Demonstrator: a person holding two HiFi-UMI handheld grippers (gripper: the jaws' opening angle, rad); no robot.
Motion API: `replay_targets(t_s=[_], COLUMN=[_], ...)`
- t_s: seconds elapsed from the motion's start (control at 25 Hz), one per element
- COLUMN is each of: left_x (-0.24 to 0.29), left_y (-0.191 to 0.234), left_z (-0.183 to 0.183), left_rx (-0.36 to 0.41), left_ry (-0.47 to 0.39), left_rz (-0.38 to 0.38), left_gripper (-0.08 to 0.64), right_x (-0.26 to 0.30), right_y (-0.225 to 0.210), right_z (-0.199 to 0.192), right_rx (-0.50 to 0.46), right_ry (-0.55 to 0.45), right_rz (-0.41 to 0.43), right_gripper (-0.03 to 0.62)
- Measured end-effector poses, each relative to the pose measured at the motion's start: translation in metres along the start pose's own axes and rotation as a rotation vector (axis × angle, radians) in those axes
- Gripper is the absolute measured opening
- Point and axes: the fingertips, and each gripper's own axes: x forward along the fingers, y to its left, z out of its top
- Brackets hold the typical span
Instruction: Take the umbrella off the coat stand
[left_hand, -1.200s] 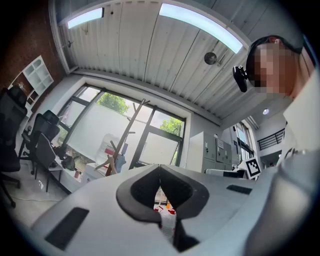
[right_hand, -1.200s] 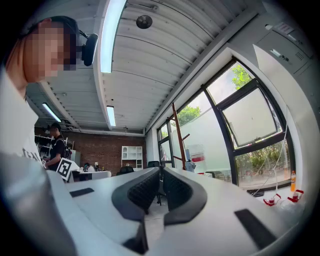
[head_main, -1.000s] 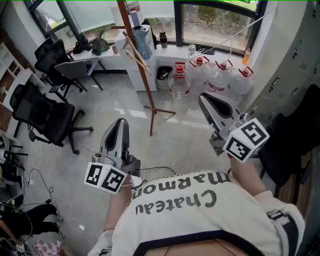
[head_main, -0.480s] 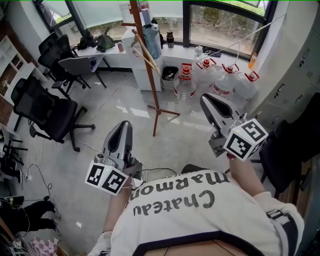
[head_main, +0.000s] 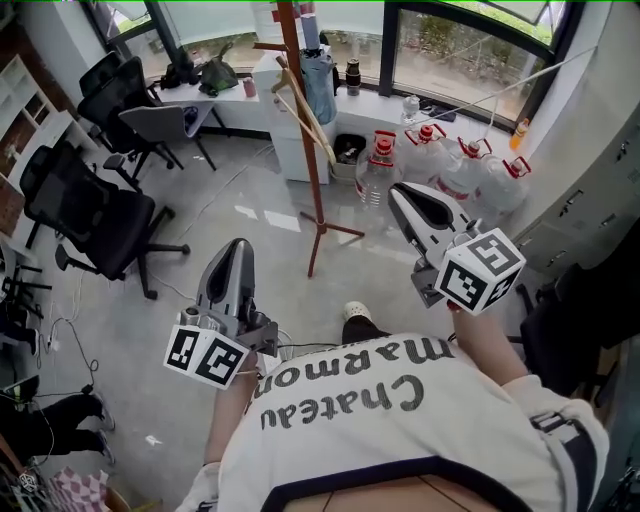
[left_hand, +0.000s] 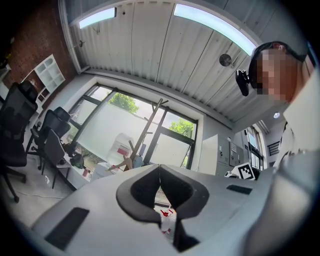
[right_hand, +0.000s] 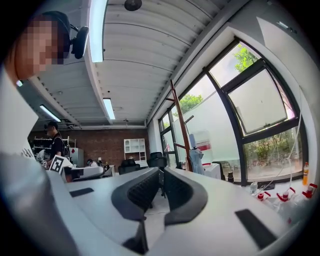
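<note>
The wooden coat stand (head_main: 308, 150) rises from the floor ahead of me, near the window. A grey-blue folded umbrella (head_main: 320, 88) hangs from one of its upper pegs. My left gripper (head_main: 238, 246) is shut and empty, held low and short of the stand's base. My right gripper (head_main: 398, 191), also shut and empty, points forward to the right of the stand. In the left gripper view the stand (left_hand: 146, 131) and umbrella (left_hand: 138, 161) appear beyond the shut jaws. The right gripper view has the stand (right_hand: 180, 125) and the umbrella (right_hand: 196, 161) just right of its jaws.
Black office chairs (head_main: 85, 215) stand at the left by a desk (head_main: 185, 95). Several large water bottles (head_main: 440, 165) and a bin (head_main: 348, 150) sit under the window. Grey lockers (head_main: 600, 170) line the right. A cable (head_main: 210, 195) lies across the floor. Another person (right_hand: 52, 140) stands far back.
Both grippers have moved forward towards the coat stand, which now sits closer in the head view. A shoe has come into view below the grippers. Both jaws stay shut.
</note>
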Motion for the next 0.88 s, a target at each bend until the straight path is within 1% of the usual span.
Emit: replay_targets(t_s=[0.16, 0.36, 0.52, 0.88], left_x=[0.027, 0.070, 0.095, 0.137], left_y=[0.023, 0.046, 0.071, 0.121], left_z=[0.007, 0.018, 0.023, 0.010], left_rx=[0.013, 0.039, 0.045, 0.024], left_ry=[-0.013, -0.026, -0.021, -0.012], left_rz=[0.037, 0.076, 0.119, 0.208], left_gripper=[0.023, 0.023, 0.023, 0.023], right_x=[0.042, 0.094, 0.133, 0.202], right_y=[-0.026, -0.060, -0.084, -0.138], right_z=[0.007, 0.025, 0.037, 0.031], right_rx=[0.006, 0.004, 0.004, 0.006], right_ry=[0.006, 0.001, -0.010, 0.020], right_rz=[0.027, 0.075, 0.099, 0.127], right_gripper=[0.044, 0.044, 0.044, 0.044])
